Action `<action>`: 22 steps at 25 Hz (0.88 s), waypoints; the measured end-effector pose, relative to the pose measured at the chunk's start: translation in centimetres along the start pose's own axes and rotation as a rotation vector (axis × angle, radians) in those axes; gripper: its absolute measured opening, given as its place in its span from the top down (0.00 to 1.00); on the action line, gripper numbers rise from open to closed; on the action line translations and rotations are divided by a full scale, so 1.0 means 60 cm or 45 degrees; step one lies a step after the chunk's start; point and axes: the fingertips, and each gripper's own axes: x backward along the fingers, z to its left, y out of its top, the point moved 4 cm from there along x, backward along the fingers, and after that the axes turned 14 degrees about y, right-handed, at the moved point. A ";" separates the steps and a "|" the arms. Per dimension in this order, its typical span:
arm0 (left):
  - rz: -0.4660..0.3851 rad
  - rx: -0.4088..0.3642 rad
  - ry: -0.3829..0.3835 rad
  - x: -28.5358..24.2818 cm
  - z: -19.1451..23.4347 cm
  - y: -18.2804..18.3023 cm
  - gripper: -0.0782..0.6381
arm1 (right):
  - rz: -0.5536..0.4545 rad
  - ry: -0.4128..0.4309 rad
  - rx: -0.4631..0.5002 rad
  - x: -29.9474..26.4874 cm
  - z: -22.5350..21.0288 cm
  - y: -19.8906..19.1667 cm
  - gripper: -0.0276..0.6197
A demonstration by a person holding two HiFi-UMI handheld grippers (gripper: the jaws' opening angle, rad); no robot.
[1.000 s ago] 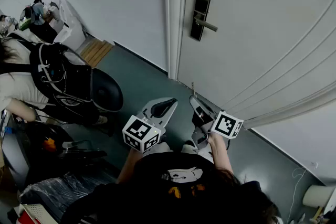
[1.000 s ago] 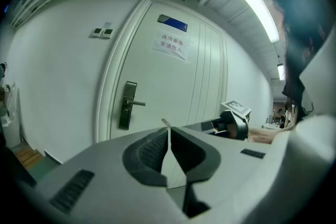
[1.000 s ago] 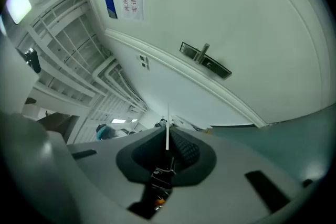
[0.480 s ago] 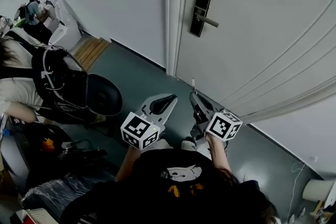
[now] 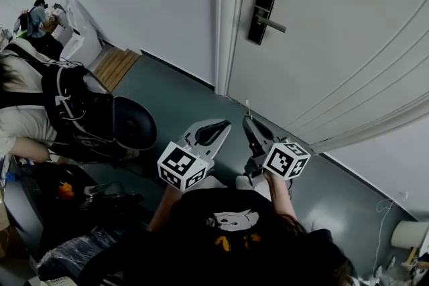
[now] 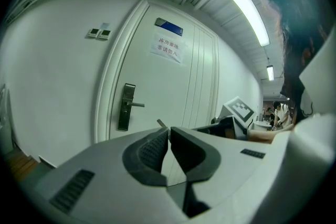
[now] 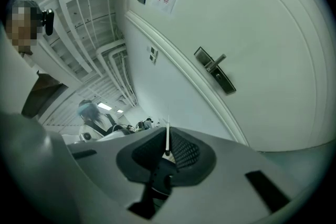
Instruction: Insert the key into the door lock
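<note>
Right tongs (image 5: 249, 124) nearer door (image 5: 322, 43), tight on key (image 7: 167, 135); left tongs (image 6: 168, 132) closed.

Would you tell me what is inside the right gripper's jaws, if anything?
The right gripper is shut on a thin key, whose blade sticks out past the jaws. The key's gripped end is hidden between them, so its shape cannot be seen.

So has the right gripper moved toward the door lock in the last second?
No. The right gripper, holding the key, stays as far below the door lock; only the camera shifted.
</note>
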 end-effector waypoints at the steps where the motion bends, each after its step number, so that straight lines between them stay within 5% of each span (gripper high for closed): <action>1: 0.001 0.001 -0.005 0.001 0.003 -0.003 0.86 | 0.005 -0.003 -0.001 -0.003 0.000 -0.004 0.92; 12: 0.003 0.000 -0.058 0.009 0.006 -0.018 0.86 | 0.005 -0.034 -0.001 -0.002 0.003 -0.015 0.92; 22: 0.068 0.016 0.006 -0.045 0.032 -0.019 0.86 | 0.001 -0.023 -0.070 -0.021 -0.055 0.014 0.92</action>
